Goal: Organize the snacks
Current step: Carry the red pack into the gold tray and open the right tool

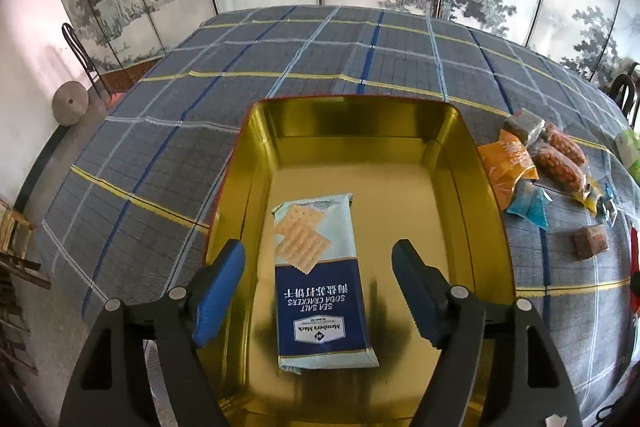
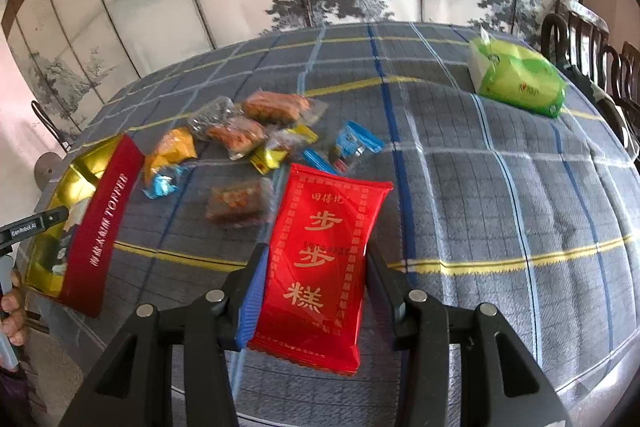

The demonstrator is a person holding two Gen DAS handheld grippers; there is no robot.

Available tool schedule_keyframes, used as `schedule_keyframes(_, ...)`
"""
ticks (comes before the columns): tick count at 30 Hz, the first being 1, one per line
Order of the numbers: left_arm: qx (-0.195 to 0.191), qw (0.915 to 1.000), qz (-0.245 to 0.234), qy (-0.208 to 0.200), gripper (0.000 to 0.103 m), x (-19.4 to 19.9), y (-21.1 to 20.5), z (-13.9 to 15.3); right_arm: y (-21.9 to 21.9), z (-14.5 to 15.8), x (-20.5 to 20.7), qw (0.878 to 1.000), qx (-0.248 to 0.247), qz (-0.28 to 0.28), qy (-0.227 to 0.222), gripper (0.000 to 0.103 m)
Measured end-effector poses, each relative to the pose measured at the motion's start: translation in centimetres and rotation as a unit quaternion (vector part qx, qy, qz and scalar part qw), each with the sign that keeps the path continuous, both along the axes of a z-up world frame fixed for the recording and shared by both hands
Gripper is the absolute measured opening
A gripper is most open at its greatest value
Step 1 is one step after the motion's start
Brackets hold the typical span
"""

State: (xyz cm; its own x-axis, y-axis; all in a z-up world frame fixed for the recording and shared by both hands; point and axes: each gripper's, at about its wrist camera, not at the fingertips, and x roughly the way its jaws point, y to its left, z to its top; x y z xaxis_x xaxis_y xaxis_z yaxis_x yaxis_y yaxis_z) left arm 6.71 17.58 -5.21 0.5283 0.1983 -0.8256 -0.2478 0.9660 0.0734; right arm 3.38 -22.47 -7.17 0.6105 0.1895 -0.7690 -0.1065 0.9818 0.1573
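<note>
One cracker packet (image 1: 320, 279) is shown lying flat on the floor of one gold tin (image 1: 456, 163), its long axis running away from the camera between the spread, empty fingers of the left gripper (image 1: 318, 259), with the printed end nearest the gripper. One red cake packet (image 2: 320, 263) is seen clamped at its lower half between the fingers of the right gripper (image 2: 316, 267), its long axis pointing forward and slightly right above the checked tablecloth (image 2: 500, 195). Beyond it, roughly nine small wrapped snacks (image 2: 240, 135) are scattered in a loose cluster, with one green tissue pack (image 2: 520, 79) set well apart at the far right.
</note>
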Motion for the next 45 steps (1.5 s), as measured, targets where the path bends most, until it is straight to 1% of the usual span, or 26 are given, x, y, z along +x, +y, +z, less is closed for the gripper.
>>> schedule_keyframes(4, -0.008, 0.9999, 0.001, -0.014, 0.072, -1.0, 0.2, 0.8, 1.2, 1.5, 0.0, 1.0, 0.003, 0.015, -0.014, 0.047)
schedule_keyframes(10, -0.02, 0.9996, 0.011, -0.016, 0.072, -2.3, 1.1, 1.4, 4.0, 3.7, 0.2, 0.998, 0.014, 0.052, -0.033, 0.047)
schedule_keyframes(15, -0.027, 0.9994, 0.014, -0.019, 0.072, -3.4, 1.7, 1.8, 8.1, 5.0, 0.7, 0.994, 0.02, 0.098, -0.046, 0.047)
schedule_keyframes(19, -0.033, 0.999, 0.013, -0.028, 0.072, -4.4, 2.0, 2.5, 11.2, 5.6, 1.3, 0.989, 0.039, 0.133, -0.042, 0.047)
schedule_keyframes(22, -0.042, 0.9986, 0.014, -0.029, 0.072, -5.0, 2.4, 2.8, 13.9, 5.7, 1.7, 0.985, 0.043, 0.163, -0.043, 0.047)
schedule_keyframes(29, -0.043, 0.9986, 0.018, -0.024, 0.072, -5.8, 3.5, 2.5, 21.1, 4.7, 3.0, 0.972, 0.045, 0.229, -0.027, 0.047)
schedule_keyframes(35, -0.037, 0.999, 0.013, -0.022, 0.072, -6.3, 4.0, 2.2, 26.5, 3.3, 4.0, 0.962, 0.027, 0.27, -0.009, 0.047)
schedule_keyframes(39, -0.035, 0.9991, 0.009, -0.02, 0.072, -6.4, 4.2, 2.0, 28.5, 2.0, 5.0, 0.96, 0.017, 0.28, 0.004, 0.047)
schedule_keyframes(45, -0.032, 0.9993, 0.006, -0.018, 0.072, -6.3, 4.2, 1.6, 30.3, 0.1, 6.2, 0.959, 0.012, 0.283, 0.033, 0.048)
